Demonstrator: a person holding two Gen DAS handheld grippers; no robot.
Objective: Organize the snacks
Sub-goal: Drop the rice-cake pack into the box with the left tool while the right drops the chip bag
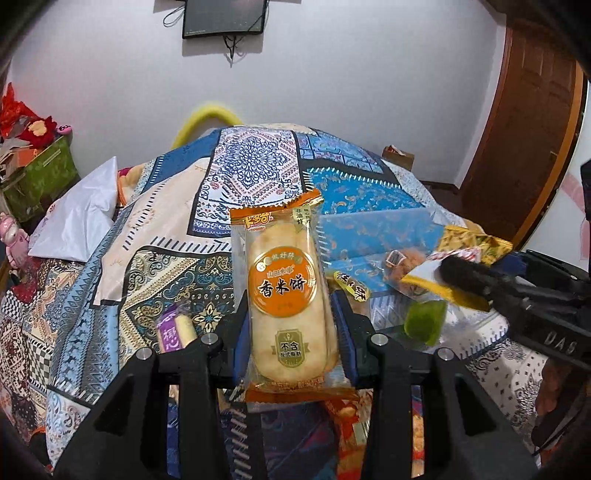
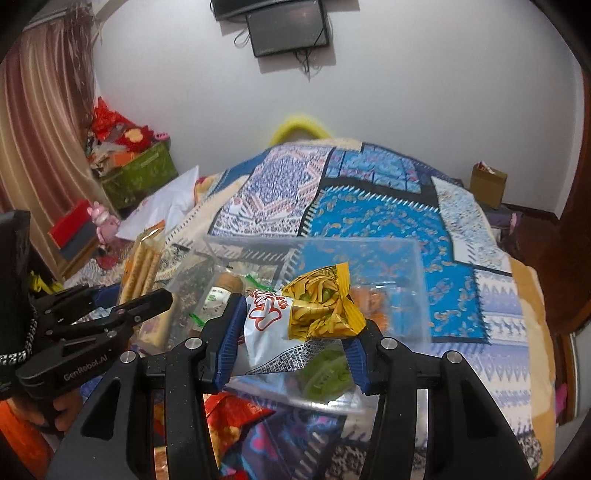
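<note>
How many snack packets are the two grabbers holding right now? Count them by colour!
Orange: 1, the rice cracker packet in the left gripper.
Yellow-and-white: 1, the crinkly packet in the right gripper.
Total: 2

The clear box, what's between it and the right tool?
The yellow-and-white snack packet held in the right tool, right in front of the clear box. The right wrist view shows it.

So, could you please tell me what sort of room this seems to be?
Most likely a home bedroom: a bed under a patchwork quilt, a wall-mounted screen and a curtain.
</note>
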